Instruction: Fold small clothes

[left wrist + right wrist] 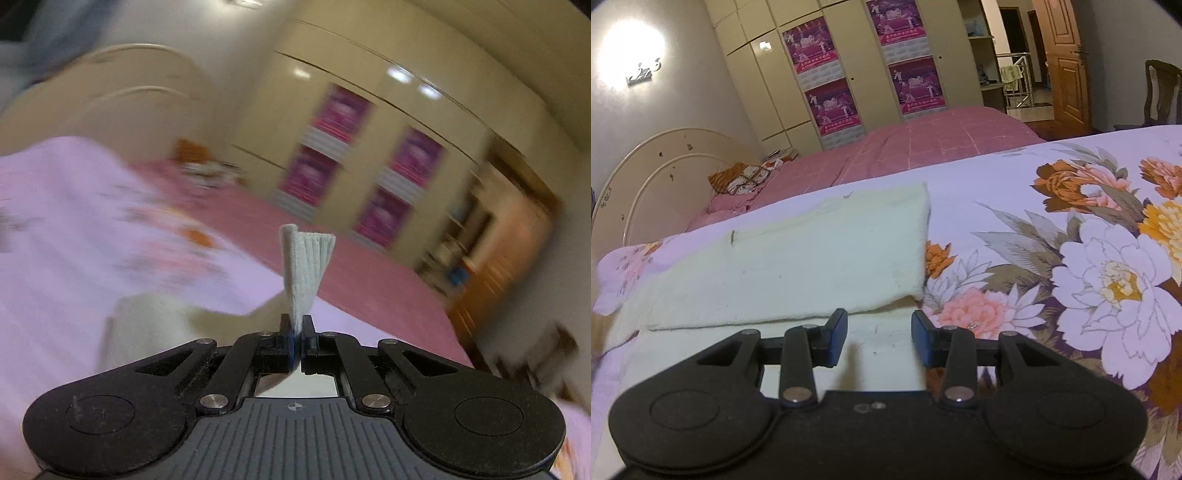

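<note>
A pale green cloth (798, 258) lies on the floral bedsheet (1071, 266), with one part folded over itself. My right gripper (879, 334) is open and empty, low over the cloth's near edge beside the fold's right corner. My left gripper (297, 326) is shut on a pinched end of the pale green cloth (304, 269), which sticks up between the fingers. The left wrist view is blurred; more of the cloth (147, 328) hangs or lies below left.
A second bed with a pink checked cover (923, 147) stands behind. A cream headboard (657, 173) is at the left. A wardrobe with purple posters (849, 74) lines the far wall. A wooden door (1063, 62) and a chair (1160, 92) are at the right.
</note>
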Motion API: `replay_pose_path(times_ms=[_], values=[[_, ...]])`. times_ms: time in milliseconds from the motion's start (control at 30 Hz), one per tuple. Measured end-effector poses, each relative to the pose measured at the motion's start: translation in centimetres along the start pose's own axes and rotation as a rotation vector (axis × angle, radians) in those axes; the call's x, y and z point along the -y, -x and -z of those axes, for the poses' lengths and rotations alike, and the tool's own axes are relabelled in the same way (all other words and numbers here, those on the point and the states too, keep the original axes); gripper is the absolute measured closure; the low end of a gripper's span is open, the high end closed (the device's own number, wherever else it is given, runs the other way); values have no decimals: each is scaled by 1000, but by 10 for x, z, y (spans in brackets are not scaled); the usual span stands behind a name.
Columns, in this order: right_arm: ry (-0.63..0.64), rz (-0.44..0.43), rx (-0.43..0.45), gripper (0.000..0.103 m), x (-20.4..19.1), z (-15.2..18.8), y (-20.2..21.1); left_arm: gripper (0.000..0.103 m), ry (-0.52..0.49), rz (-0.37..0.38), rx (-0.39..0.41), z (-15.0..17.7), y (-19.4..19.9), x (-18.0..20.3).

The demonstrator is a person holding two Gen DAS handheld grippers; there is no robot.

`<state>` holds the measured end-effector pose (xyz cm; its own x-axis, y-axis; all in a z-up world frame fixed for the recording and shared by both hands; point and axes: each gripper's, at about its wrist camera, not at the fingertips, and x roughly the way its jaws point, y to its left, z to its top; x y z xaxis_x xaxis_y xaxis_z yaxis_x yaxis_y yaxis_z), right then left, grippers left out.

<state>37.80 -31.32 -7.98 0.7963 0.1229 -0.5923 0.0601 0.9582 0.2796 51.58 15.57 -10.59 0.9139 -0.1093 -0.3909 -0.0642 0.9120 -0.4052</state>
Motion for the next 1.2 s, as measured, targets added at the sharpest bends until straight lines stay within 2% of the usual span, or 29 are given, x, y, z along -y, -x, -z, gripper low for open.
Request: replay_pose_path(times_ms=[200, 367, 500, 633, 733, 800, 833, 867, 933, 967, 1033, 1200], values=[[-39, 19, 23, 65, 15, -2, 12, 100, -123, 148, -97, 35, -29, 106], [-79, 35, 33, 65, 33, -2, 21, 100, -228, 206, -176, 72, -33, 177], [-109, 42, 36, 65, 45, 0, 26, 100, -302, 229, -229, 97, -29, 219], [-137, 42, 39, 64, 54, 2, 27, 100, -344, 258, -280, 109, -39, 232], [-161, 28, 44, 64, 54, 0, 24, 98, -387, 285, -350, 124, -45, 247], [-182, 3, 51, 63, 51, -4, 21, 57, -440, 295, -335, 130, -41, 256], [-190, -13, 53, 63, 48, -6, 18, 25, -452, 318, -302, 129, -31, 256], [-194, -31, 54, 63, 44, -8, 16, 24, -456, 314, -250, 125, -20, 253], [-199, -75, 49, 62, 34, -14, 7, 25, -454, 287, -220, 114, 0, 237], [-205, -104, 39, 62, 28, -17, 0, 30, -427, 256, -204, 107, 11, 223], [-213, -140, 19, 62, 19, -21, -14, 36, -391, 181, -180, 94, 29, 192], [-203, -171, -67, 62, -4, -21, -54, 37, -328, -59, -155, 78, 68, 101]])
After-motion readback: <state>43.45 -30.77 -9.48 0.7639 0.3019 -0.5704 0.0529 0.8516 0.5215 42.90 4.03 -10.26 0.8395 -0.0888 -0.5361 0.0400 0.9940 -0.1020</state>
